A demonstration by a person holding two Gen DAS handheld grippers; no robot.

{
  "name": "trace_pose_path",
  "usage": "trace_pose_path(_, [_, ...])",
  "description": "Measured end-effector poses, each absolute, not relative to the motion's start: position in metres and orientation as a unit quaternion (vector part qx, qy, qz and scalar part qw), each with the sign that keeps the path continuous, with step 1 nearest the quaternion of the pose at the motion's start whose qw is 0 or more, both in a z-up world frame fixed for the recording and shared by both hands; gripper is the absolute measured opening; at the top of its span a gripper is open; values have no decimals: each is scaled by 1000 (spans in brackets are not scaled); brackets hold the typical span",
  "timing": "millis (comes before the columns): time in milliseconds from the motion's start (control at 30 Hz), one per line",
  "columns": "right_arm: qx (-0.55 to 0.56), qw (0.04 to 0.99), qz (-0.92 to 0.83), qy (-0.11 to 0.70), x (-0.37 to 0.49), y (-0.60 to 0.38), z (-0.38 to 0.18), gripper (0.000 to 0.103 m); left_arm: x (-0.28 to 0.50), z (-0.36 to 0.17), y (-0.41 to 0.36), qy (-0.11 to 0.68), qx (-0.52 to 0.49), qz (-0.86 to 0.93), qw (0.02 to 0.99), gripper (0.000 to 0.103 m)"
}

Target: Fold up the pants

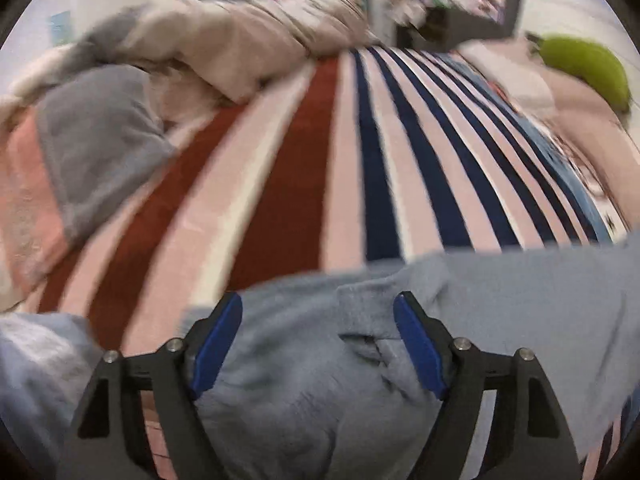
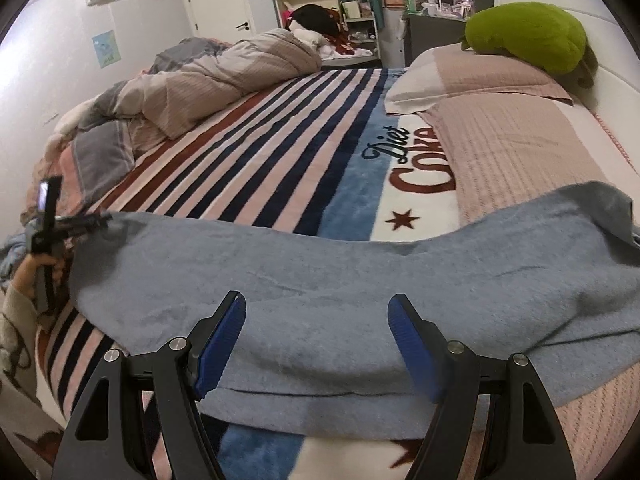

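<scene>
Grey-blue pants (image 2: 320,280) lie spread across the near side of a bed with a striped blanket (image 2: 280,140). My right gripper (image 2: 316,316) is open just above the pants' near edge, its blue pads apart. My left gripper (image 1: 318,312) is open over a bunched, wrinkled part of the pants (image 1: 320,360); its view is motion-blurred. In the right wrist view the left gripper (image 2: 96,218) shows at the pants' far left end, held by a hand.
A crumpled beige and grey duvet (image 2: 200,76) lies at the far left of the bed. Pink pillows (image 2: 500,120) and a green plush (image 2: 528,36) are at the right, by the headboard. Shelves and a dresser stand beyond the bed.
</scene>
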State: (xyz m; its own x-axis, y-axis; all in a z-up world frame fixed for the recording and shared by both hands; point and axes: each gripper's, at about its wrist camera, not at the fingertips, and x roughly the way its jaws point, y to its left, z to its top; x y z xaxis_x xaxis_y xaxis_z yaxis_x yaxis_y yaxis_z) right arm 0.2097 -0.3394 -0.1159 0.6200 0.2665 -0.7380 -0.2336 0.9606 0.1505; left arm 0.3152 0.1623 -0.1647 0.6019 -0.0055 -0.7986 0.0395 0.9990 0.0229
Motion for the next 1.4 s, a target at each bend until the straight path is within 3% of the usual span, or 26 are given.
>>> trace_pose_path(100, [22, 899, 140, 414, 215, -337, -118, 70, 303, -157, 157, 434, -22, -97, 896, 75])
trace_pose_path(267, [24, 899, 141, 413, 215, -335, -119, 70, 292, -116, 170, 376, -8, -55, 925, 75])
trace_pose_path(400, [29, 899, 149, 412, 213, -331, -119, 70, 306, -134, 173, 404, 54, 40, 912, 75])
trace_pose_path(567, [29, 896, 155, 414, 213, -329, -119, 70, 301, -173, 142, 456, 111, -73, 880, 68])
trace_pose_path(667, [31, 898, 154, 411, 212, -329, -118, 70, 303, -183, 129, 468, 150, -90, 866, 70])
trace_pose_path(700, [31, 898, 155, 411, 211, -329, -118, 70, 305, -183, 131, 473, 150, -87, 864, 75])
trace_pose_path(767, [33, 898, 157, 411, 210, -329, -118, 70, 313, -185, 136, 484, 123, -86, 862, 76])
trace_pose_path(833, [33, 896, 159, 414, 209, -328, -120, 70, 316, -190, 140, 492, 98, -102, 859, 71])
trace_pose_path(867, [33, 895, 160, 416, 209, -328, -122, 70, 316, -191, 141, 499, 85, -115, 855, 61])
trace_pose_path(933, [36, 894, 161, 417, 210, -327, -123, 70, 313, -191, 139, 508, 72, -125, 849, 53])
trace_pose_path(1000, [40, 894, 162, 416, 210, -328, -122, 70, 309, -187, 136, 509, 59, -149, 846, 21])
trace_pose_path(1167, [44, 894, 164, 413, 211, -327, -121, 70, 298, -175, 135, 481, 67, -105, 868, 17])
trace_pose_path(1267, [41, 895, 164, 412, 210, -327, -120, 70, 292, -153, 161, 432, 62, 19, 899, 17])
trace_pose_path(1400, [52, 896, 167, 408, 212, -328, -118, 70, 291, -146, 192, 408, 63, 151, 898, 24])
